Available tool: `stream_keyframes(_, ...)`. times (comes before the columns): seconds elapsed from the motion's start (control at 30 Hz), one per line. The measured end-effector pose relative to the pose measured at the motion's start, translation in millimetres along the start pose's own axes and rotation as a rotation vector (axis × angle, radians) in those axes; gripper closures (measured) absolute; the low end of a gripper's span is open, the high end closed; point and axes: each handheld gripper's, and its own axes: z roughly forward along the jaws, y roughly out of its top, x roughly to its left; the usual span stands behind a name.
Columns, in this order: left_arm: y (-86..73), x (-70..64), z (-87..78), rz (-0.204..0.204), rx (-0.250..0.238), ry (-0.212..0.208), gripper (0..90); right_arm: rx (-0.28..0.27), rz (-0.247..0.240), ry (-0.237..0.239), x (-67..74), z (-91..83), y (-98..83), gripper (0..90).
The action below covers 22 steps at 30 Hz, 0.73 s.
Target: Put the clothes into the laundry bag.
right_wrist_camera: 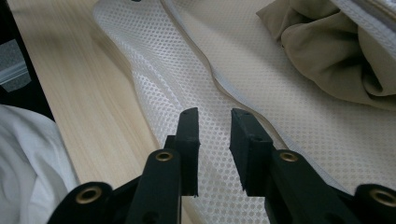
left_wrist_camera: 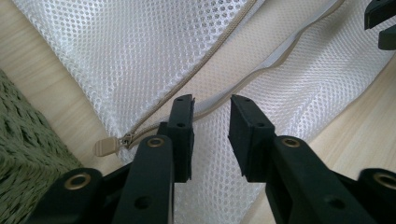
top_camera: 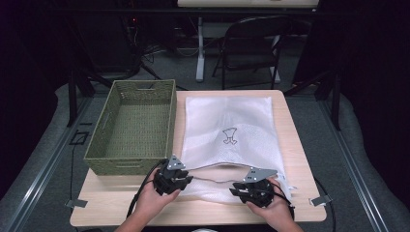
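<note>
At the near edge of the table [top_camera: 121,212], the person's two hands bring their tools down over the open mouth of a white mesh laundry bag [top_camera: 229,121]. The left gripper [top_camera: 180,180] hangs just over the bag's near left corner, jaws apart with nothing pinched between them; in the left gripper view [left_wrist_camera: 211,108] the zipper track runs right under the gap and the little zip pull [left_wrist_camera: 106,146] lies just off to the side. The right gripper [top_camera: 241,188], toward the near right corner, also stands parted over bare mesh [right_wrist_camera: 214,119], gripping nothing. The bag looks light, limp and a bit slithery: it would sag and fold if lifted by one point, so I'd judge the stitched hem along the zipper the surest place to pinch, one hold on each side of the mouth. Inside that mouth, a crumpled olive cloth [right_wrist_camera: 327,51] shows, soft and likely to bunch. The bag stretches on toward the far edge, flat on the wood. Beside it, along the left edge, sits a green woven basket [top_camera: 99,140].
</note>
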Motion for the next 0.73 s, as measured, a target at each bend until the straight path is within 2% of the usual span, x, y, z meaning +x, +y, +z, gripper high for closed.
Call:
stream_keyframes(0.53, -0.3, 0.8, 1.3, -0.01, 0.008, -0.016, 65.3, 0.01, 0.005, 0.014, 1.4, 5.2, -0.7, 65.9)
stream_keyframes(0.73, 1.1, 0.6, 0.1, -0.019, -0.016, -0.017, 61.7, -0.015, 0.011, 0.012, -0.6, 2.5, -0.8, 60.0)
